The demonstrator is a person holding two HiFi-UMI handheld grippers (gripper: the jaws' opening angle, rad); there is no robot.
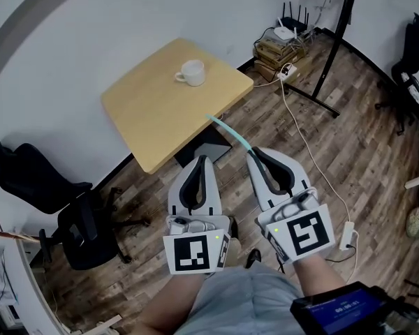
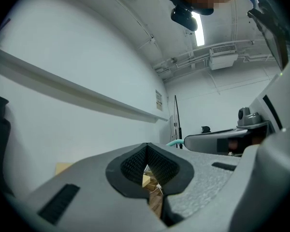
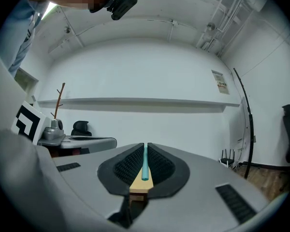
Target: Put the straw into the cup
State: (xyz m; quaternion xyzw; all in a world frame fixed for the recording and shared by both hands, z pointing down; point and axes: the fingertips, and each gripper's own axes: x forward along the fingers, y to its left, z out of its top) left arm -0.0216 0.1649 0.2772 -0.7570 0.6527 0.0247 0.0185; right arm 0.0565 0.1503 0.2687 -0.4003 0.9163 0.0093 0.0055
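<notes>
A white cup (image 1: 191,72) stands on the far part of a small light wooden table (image 1: 153,110). My right gripper (image 1: 253,153) is shut on a teal straw (image 1: 229,132) that sticks out past its tips toward the table's near right edge. In the right gripper view the straw (image 3: 145,161) lies pinched between the black pads, with the table beyond it. My left gripper (image 1: 202,160) is shut with nothing in it, held beside the right one, short of the table. Its view shows the jaws closed at the tip (image 2: 147,145).
A black office chair (image 1: 63,201) stands left of the table. Cardboard boxes with a router (image 1: 285,42) sit against the far wall. A black stand (image 1: 333,47) and a white cable (image 1: 314,152) cross the wooden floor on the right. Another chair (image 1: 412,68) is far right.
</notes>
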